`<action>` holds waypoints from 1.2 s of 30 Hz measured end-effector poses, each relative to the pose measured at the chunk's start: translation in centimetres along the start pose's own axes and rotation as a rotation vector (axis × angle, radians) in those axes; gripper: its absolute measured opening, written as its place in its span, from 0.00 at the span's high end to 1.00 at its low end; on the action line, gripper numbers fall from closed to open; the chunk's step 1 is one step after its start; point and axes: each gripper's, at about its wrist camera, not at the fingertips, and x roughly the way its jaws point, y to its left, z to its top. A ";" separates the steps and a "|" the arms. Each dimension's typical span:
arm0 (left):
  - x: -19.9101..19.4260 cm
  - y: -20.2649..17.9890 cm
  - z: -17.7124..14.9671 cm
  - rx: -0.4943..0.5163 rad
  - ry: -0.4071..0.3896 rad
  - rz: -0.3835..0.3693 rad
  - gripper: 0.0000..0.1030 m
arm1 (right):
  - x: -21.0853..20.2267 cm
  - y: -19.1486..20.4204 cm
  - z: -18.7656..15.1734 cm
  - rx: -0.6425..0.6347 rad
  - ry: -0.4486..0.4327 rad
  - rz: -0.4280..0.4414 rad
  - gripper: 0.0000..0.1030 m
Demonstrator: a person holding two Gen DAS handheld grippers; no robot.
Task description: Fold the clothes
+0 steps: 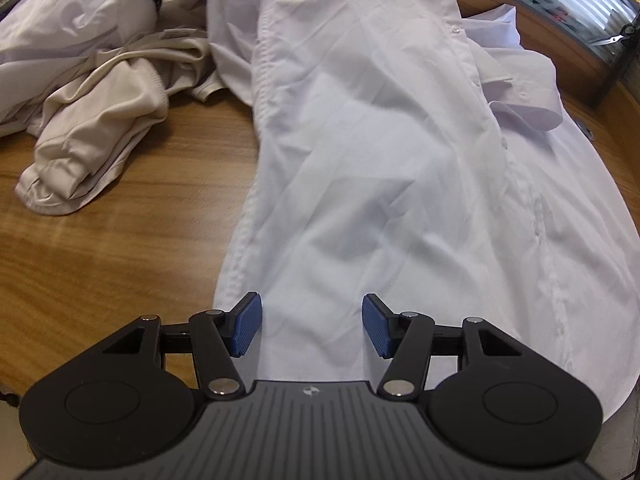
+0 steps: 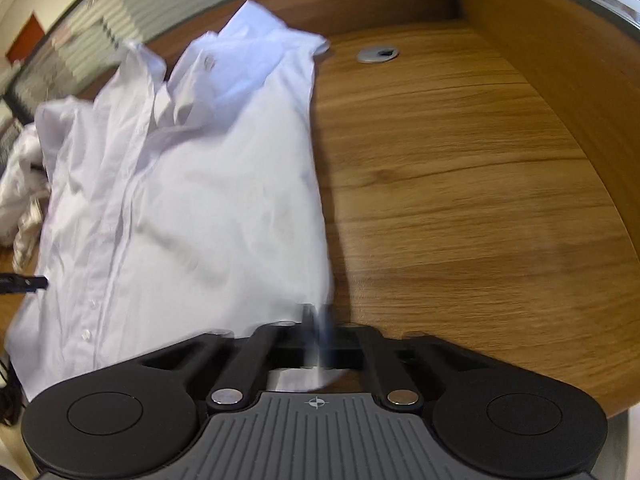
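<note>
A white button-up shirt (image 1: 400, 168) lies spread on the wooden table, its collar at the far end; it also shows in the right wrist view (image 2: 192, 200). My left gripper (image 1: 311, 330) is open, its blue pads (image 1: 248, 330) hovering over the shirt's near hem on the left side. My right gripper (image 2: 318, 334) is shut on the shirt's near right hem corner; the view is blurred by motion.
A heap of crumpled white and cream garments (image 1: 100, 92) lies on the table (image 1: 100, 260) left of the shirt. A grey cable grommet (image 2: 378, 54) sits in the tabletop far right. A raised wooden partition (image 2: 560, 80) borders the back and right.
</note>
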 end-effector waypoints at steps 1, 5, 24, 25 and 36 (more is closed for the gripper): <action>-0.2 0.2 -0.3 -0.002 0.002 0.005 0.40 | -0.5 0.0 -0.1 -0.006 -0.004 -0.005 0.98; -1.8 1.8 -1.8 -0.051 -0.037 0.041 0.40 | -2.6 -0.6 -1.3 -0.004 0.001 -0.057 0.98; -4.9 -0.2 -7.2 -0.041 -0.133 -0.057 0.54 | -7.6 -2.8 -6.0 0.005 0.101 -0.213 0.96; -4.7 -0.4 -6.8 -0.043 -0.134 -0.056 0.54 | -7.6 -2.7 -5.9 -0.015 0.102 -0.217 0.96; -2.9 0.4 2.3 -0.144 -0.208 -0.098 0.54 | -4.8 0.0 3.8 -0.098 -0.015 -0.187 0.82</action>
